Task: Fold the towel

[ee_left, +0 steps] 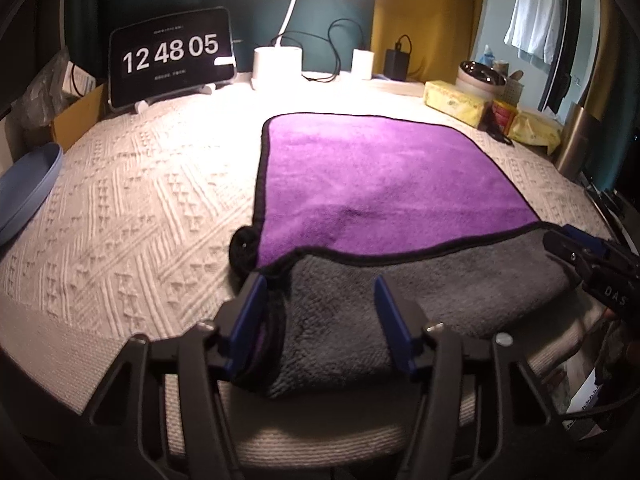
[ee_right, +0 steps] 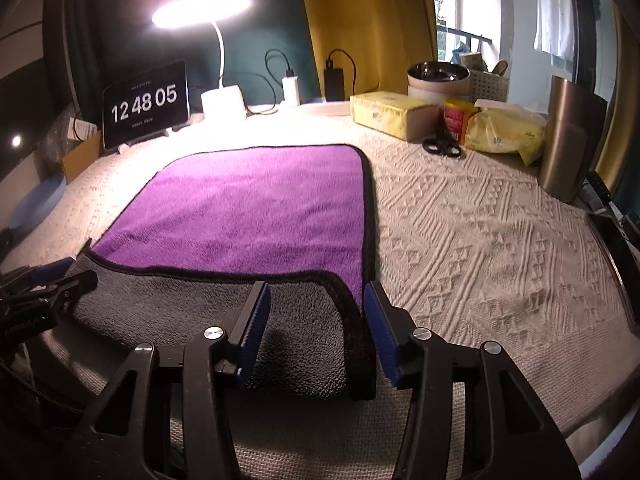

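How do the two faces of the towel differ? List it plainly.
1. Colour: the towel's upper face is purple; the turned-over near flap shows a grey face.
2. Pose: the purple face lies flat on the knitted cloth; the grey face is folded back over it along the near edge.
3. Lighting: the purple face is brightly lit by the lamp; the grey face is dimmer.
Both share black edging.

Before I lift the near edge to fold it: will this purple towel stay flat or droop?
The towel likely droops: its near edge already curls back, grey side up. The plush pile probably grips the blue pads. It looks light.
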